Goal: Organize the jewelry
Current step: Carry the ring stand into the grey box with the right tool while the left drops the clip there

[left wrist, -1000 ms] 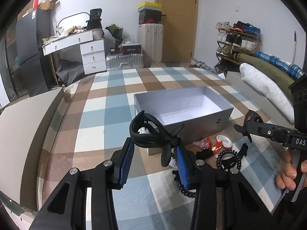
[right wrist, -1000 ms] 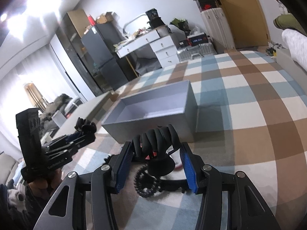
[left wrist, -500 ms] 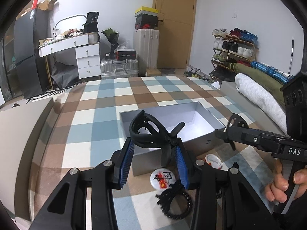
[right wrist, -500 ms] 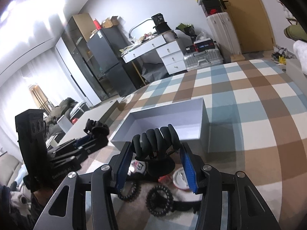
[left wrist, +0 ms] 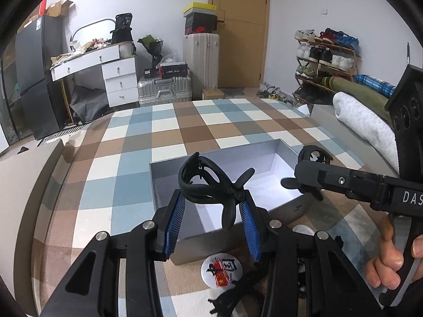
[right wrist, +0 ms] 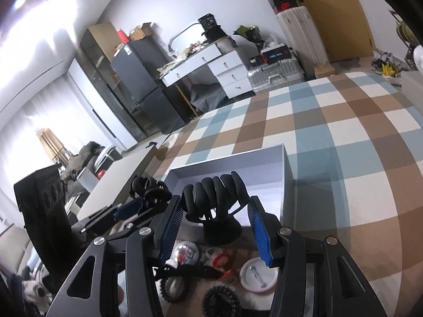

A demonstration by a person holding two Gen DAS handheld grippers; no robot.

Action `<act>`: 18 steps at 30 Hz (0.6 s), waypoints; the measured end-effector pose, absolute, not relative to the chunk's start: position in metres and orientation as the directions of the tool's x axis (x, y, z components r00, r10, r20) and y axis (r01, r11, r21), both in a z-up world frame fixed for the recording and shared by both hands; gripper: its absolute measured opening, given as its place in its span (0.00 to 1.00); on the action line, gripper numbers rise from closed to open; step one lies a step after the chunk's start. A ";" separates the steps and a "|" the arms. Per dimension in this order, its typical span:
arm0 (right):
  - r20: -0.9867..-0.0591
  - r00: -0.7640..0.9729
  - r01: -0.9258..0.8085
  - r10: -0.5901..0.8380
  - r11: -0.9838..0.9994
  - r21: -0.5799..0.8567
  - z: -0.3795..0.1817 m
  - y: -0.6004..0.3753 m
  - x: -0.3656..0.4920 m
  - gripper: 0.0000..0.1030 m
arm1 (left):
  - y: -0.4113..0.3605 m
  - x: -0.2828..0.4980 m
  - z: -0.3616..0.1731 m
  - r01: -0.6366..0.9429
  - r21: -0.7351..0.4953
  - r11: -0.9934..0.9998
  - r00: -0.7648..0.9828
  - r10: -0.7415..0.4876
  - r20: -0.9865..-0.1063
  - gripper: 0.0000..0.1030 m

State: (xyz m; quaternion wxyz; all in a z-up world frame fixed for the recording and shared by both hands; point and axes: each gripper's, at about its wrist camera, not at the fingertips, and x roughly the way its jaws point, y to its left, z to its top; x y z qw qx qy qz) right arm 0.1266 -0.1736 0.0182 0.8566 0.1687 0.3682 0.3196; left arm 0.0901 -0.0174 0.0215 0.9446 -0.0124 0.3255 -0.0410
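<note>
Left wrist view close above the grey box [left wrist: 288, 208], facing the door across the checked cloth [left wrist: 169, 137], right wrist view from the box's other side, tilted toward the fridge, both sharing box and cloth

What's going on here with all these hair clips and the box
A person holds tongs in each hand. The left tongs grip a black claw clip, and the right tongs grip another black claw clip, both raised near the open grey box, which looks empty. Badges and hair ties lie on the checked cloth in front.
</note>
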 end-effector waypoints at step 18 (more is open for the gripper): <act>-0.554 0.523 -0.412 0.648 0.761 0.501 0.017 -0.168 0.135 0.50 | -0.028 0.091 0.019 0.099 -0.040 0.994 0.768 -0.101 -0.633 0.36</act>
